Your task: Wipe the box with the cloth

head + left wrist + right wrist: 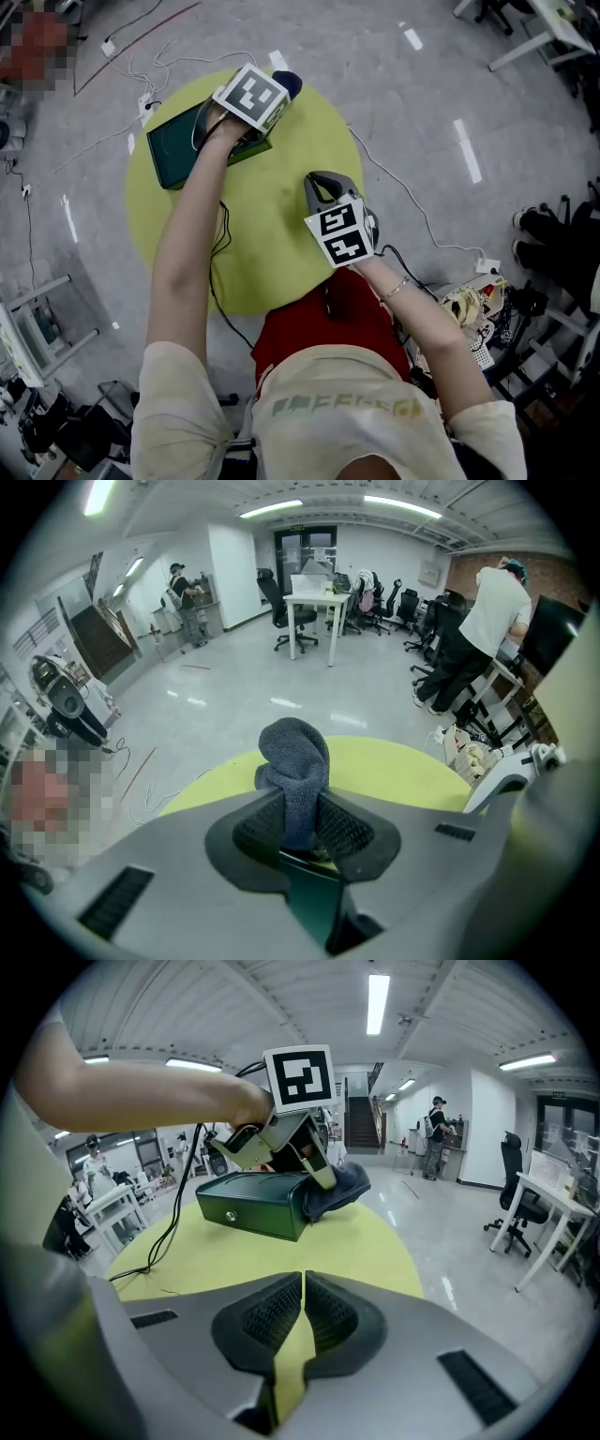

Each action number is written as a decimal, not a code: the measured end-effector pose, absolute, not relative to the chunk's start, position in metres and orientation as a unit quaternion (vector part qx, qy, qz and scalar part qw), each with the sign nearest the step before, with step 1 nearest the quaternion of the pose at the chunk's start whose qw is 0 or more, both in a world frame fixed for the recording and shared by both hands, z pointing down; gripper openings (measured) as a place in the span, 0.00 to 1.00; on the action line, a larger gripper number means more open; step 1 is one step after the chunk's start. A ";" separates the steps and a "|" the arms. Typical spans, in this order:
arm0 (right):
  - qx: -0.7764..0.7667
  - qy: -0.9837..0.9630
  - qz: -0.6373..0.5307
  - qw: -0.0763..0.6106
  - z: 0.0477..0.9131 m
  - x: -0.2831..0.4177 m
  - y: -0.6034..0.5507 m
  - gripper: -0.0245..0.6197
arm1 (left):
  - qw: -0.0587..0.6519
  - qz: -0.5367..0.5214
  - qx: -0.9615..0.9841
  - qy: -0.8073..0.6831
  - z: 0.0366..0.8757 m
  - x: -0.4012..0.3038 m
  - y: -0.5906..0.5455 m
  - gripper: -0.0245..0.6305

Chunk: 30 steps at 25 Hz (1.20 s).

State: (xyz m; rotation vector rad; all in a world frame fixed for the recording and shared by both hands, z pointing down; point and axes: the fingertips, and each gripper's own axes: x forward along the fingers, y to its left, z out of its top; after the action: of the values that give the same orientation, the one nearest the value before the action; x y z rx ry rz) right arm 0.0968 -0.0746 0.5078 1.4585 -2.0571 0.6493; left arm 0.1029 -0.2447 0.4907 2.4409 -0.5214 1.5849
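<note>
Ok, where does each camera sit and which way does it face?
Head view: on the person's head, facing steeply down at the yellow-green table; both forearms, left gripper and right gripper show.
Left gripper view: on the left gripper, facing across the table into the office; its jaws are shut on the grey cloth.
Right gripper view: on the right gripper, facing the green box; its jaws are together, empty.
Shared: head and right gripper views both show the left gripper with the cloth at the box.

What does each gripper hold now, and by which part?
The left gripper pinches the grey cloth by a bunched fold, and the rest sticks out ahead. The right gripper is shut and empty.
</note>
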 end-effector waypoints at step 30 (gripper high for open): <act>0.496 -0.802 0.206 0.262 0.491 0.088 -0.009 0.10 | 0.136 0.476 0.842 -0.216 0.469 0.074 -0.104 0.18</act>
State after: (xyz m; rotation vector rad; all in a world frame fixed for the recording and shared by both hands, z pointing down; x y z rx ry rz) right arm 0.0885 -0.0091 0.4909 1.3433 -2.1697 0.5581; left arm 0.0741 -0.1036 0.4693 2.4378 -0.6250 1.3788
